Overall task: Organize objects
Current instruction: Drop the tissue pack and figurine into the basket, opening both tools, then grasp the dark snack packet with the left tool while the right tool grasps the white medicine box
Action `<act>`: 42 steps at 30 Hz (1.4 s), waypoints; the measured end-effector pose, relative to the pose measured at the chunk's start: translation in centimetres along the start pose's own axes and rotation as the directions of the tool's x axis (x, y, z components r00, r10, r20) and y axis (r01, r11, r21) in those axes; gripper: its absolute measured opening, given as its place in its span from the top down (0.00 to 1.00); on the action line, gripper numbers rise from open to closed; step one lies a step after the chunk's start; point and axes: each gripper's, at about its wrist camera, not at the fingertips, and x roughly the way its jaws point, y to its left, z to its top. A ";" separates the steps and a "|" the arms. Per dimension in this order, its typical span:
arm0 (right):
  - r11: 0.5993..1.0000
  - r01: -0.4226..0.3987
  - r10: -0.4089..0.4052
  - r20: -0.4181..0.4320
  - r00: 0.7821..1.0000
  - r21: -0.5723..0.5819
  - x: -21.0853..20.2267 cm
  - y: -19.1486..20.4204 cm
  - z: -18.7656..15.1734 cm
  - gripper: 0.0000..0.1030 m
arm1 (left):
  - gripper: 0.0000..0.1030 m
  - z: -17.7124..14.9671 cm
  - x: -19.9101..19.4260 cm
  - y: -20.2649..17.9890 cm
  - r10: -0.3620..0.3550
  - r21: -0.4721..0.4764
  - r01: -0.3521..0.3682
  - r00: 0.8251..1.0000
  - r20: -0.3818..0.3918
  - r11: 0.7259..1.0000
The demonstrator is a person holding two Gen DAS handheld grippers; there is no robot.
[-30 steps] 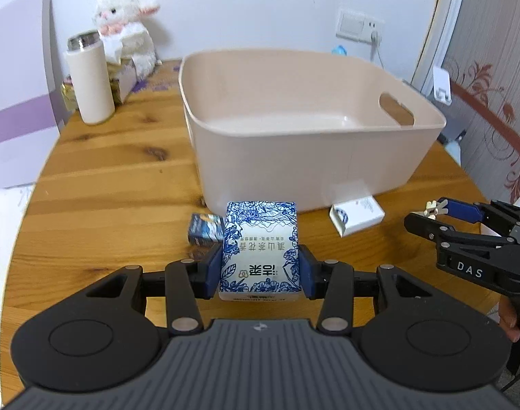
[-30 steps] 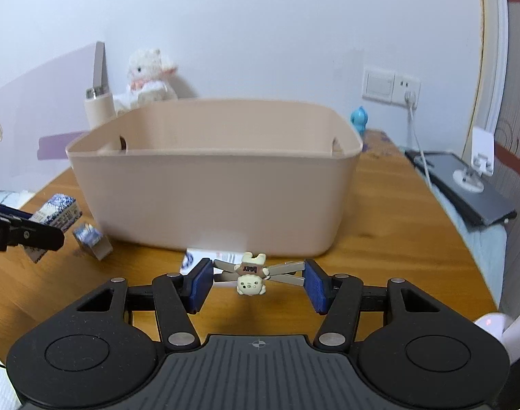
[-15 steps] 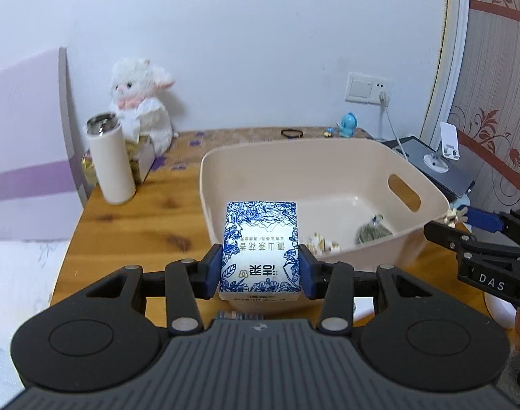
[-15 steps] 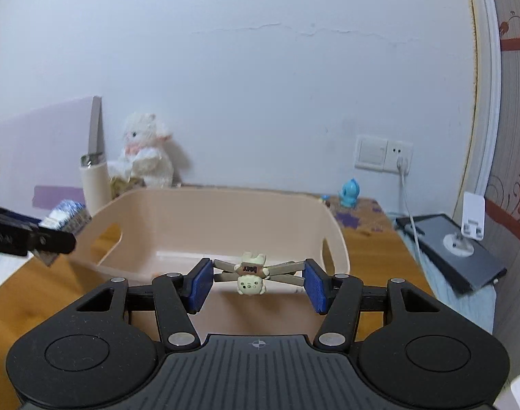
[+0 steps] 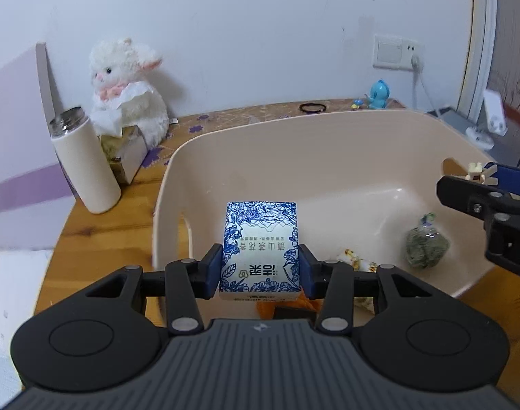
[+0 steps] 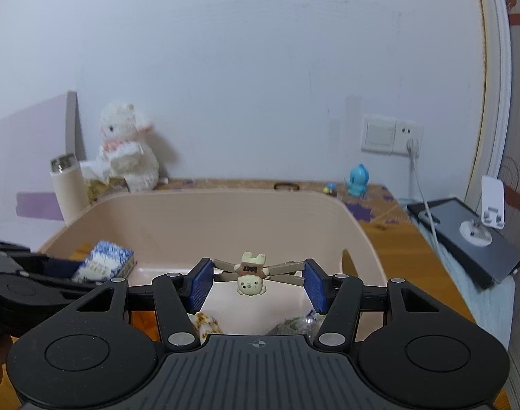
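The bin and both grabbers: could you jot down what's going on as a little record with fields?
left gripper: shut on blue-patterned box, held over the bin
right gripper: shut on bear clip, held over the bin
bin: beige, open top, on wooden table
in bin: green bundle, flowered packet
beside bin: white bottle, plush toy

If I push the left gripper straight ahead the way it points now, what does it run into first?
Probably the far inner wall of the beige bin. The left gripper, shut on the blue-and-white box, sits over the bin's near side with nothing between; depth is uncertain.
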 end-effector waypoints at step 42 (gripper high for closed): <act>0.998 -0.027 0.019 -0.141 0.990 -0.059 -3.0 1.6 -7.1 0.06 | 0.09 -7.2 -4.4 3.6 -0.038 0.021 0.039 0.997 -0.072 0.999</act>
